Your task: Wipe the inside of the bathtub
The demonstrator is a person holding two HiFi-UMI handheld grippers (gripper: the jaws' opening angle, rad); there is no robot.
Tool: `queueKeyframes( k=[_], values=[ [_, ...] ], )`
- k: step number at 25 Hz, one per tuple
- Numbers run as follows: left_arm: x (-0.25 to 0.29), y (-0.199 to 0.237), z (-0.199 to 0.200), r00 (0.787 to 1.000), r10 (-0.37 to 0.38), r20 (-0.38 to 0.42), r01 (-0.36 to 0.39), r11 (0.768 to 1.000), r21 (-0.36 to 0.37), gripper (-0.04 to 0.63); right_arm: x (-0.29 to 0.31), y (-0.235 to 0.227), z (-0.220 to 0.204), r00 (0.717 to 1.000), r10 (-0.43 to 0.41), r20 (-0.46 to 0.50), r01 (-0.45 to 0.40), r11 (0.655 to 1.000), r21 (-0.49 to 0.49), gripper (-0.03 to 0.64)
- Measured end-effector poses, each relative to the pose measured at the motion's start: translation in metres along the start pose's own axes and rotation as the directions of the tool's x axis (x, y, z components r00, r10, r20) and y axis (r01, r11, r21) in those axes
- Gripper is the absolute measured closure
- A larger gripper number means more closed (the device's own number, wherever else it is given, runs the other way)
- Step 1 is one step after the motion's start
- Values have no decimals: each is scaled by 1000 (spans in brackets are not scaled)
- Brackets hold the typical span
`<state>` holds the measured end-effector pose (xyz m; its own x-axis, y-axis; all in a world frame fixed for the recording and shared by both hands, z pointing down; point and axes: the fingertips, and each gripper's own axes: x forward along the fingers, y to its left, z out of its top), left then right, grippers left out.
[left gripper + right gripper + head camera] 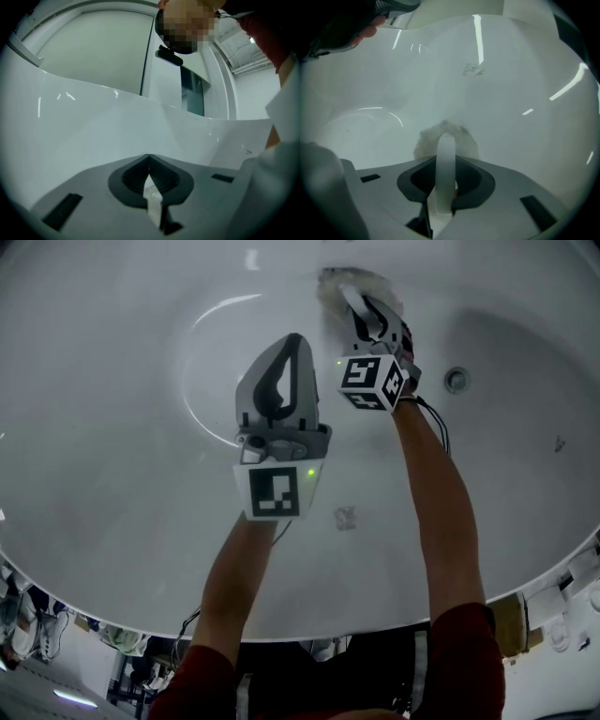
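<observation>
I look down into the white bathtub [112,427]. My right gripper [354,298] reaches to the far wall and is shut on the white strap [445,154] of a fluffy pale wiping pad [339,281]. The pad [465,140] lies pressed against the tub's surface just past the jaws. My left gripper [292,339] hovers over the middle of the tub, left of the right one, shut with nothing in it; in the left gripper view its jaws [149,159] meet at the tip and point up at the tub's wall [93,126].
A round metal drain [456,380] sits right of the right gripper. A small greyish smudge [346,517] marks the near slope, and the smudge [473,69] shows again above the pad. The tub's near rim [375,626] curves below my arms, with fittings [572,615] at the right.
</observation>
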<state>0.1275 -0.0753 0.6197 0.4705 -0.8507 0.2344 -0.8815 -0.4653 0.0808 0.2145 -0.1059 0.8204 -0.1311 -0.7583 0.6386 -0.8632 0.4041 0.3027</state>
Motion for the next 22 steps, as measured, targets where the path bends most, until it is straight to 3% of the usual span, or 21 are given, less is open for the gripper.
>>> queueKeyframes(
  k=[6, 12, 18, 22],
  values=[
    [34, -74, 8, 998, -63, -1, 63, 998, 2, 580, -24, -75, -51, 997, -54, -48, 54, 999, 6, 522],
    [49, -105, 13, 994, -110, 8, 110, 994, -8, 580, -42, -116, -84, 989, -109, -98, 110, 994, 7, 522],
    [72, -157, 18, 988, -152, 11, 152, 988, -14, 580, -74, -181, -137, 960, -211, -182, 227, 971, 74, 522],
    [83, -181, 20, 985, -171, 7, 172, 985, -5, 580, -89, -201, -162, 943, -251, -219, 285, 948, 139, 522]
  ],
)
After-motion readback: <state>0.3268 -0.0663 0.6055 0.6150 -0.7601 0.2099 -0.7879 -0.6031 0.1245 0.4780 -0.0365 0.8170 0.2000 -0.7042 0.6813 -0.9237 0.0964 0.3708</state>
